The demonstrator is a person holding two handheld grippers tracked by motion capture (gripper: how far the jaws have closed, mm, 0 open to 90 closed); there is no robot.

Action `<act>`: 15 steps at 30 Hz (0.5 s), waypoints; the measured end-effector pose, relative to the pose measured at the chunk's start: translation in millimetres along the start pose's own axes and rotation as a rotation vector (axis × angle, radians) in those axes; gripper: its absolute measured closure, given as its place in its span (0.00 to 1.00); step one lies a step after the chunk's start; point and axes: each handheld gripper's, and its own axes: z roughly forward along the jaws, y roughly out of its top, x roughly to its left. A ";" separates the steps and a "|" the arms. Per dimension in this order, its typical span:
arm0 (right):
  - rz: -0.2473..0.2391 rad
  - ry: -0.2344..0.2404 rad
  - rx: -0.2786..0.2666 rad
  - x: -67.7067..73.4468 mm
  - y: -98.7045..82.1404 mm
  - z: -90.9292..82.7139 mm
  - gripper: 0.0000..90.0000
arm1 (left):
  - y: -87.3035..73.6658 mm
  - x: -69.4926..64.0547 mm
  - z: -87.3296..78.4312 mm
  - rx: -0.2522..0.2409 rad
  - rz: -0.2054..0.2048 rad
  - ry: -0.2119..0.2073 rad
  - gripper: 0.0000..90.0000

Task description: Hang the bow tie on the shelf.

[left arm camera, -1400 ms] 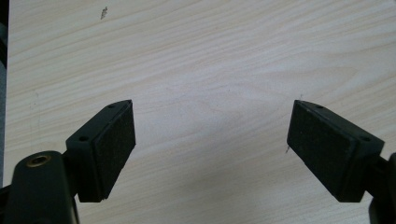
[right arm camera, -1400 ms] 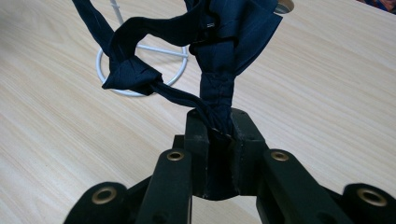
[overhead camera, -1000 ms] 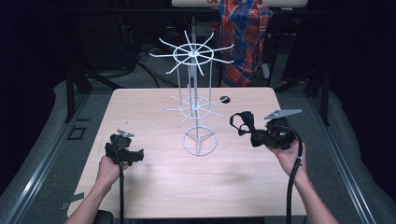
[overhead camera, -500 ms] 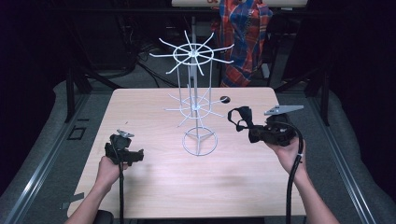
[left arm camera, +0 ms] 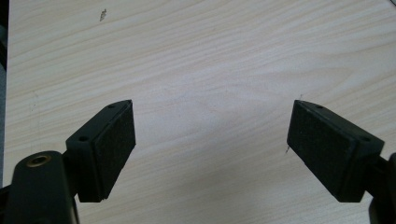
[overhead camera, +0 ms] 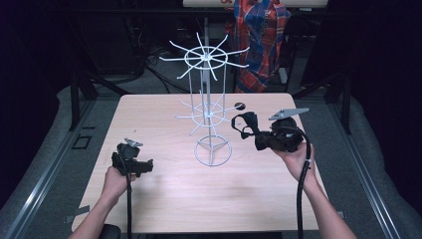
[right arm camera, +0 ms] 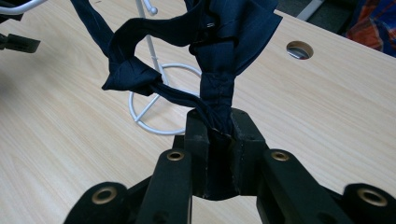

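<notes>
Right gripper (right arm camera: 218, 135): jaws pinched on a dark navy strap (right arm camera: 205, 51), held above the table (overhead camera: 149, 114).
Strap: rises from the jaws, looped and knotted.
White wire rack (overhead camera: 208, 107): just beyond the strap.
Left gripper (left arm camera: 211, 137): jaws spread wide, bare wood between them.
</notes>
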 end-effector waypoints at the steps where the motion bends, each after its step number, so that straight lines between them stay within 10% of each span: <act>1: 0.003 0.001 -0.006 0.6 0.5 1.7 0.88 | 0.1 0.0 0.0 0.000 0.000 0.000 0.17; 15: 0.008 0.027 0.001 6.2 3.7 16.0 0.88 | 0.2 0.7 0.1 0.003 0.004 -0.002 0.17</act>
